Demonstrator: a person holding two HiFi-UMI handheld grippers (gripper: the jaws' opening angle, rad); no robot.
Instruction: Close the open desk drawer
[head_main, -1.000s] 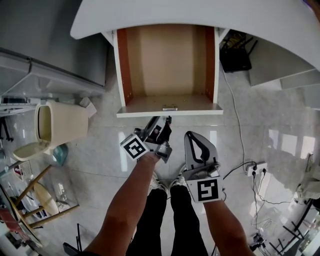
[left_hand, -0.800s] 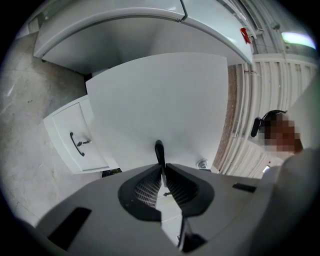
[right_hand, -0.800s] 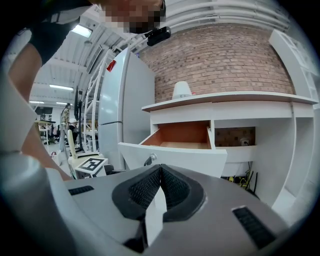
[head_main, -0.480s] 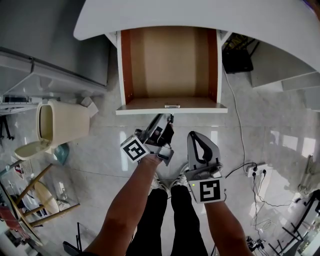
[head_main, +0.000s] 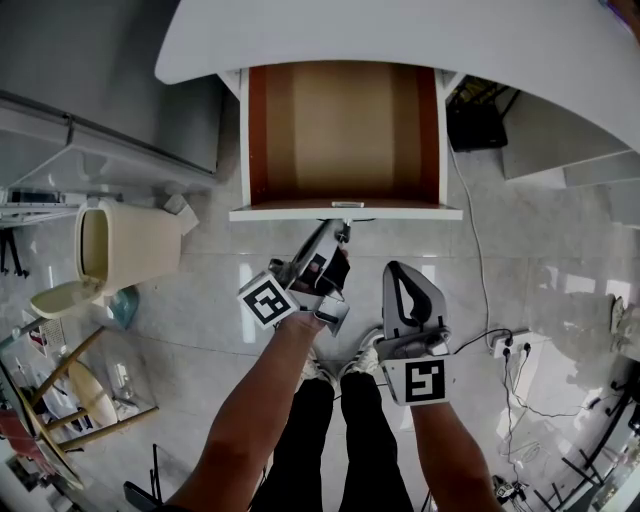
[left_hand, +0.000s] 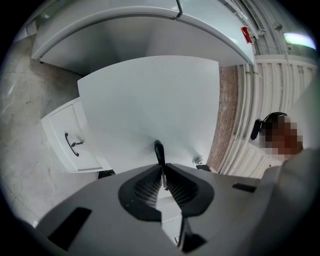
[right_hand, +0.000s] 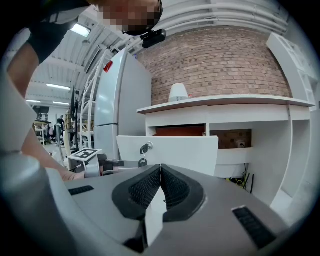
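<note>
The drawer (head_main: 345, 130) lies in the upper middle of the head view. It is pulled well out from under the white tabletop (head_main: 420, 40), and its bare brown inside is open to the camera. Nothing lies in it. Its white front panel (head_main: 290, 213) runs across the frame just below that, with the small handle (head_main: 347, 205) at its centre.

The left claw (head_main: 338, 236) reaches up from the lower middle to that handle. In the left gripper view, its jaws are clenched on the thin dark handle, which stands up from between the pads. A small lock (right_hand: 146, 148) shows on the panel in the right gripper view, just beside where the left claw meets it.

The right claw (head_main: 398, 272) hangs to the right of the left one, short of the panel and touching nothing. Its jaws are pressed together with nothing between them.

Further out, a cream bin (head_main: 125, 240) stands on the pale floor (head_main: 220, 300) at the left of the frame, well clear of the drawer.

As a judgement, 1 step looks done: the grip on the handle. The closing itself is left, since most of the drawer's length is still exposed. What remains is a straight push until the panel meets the tabletop's edge.
</note>
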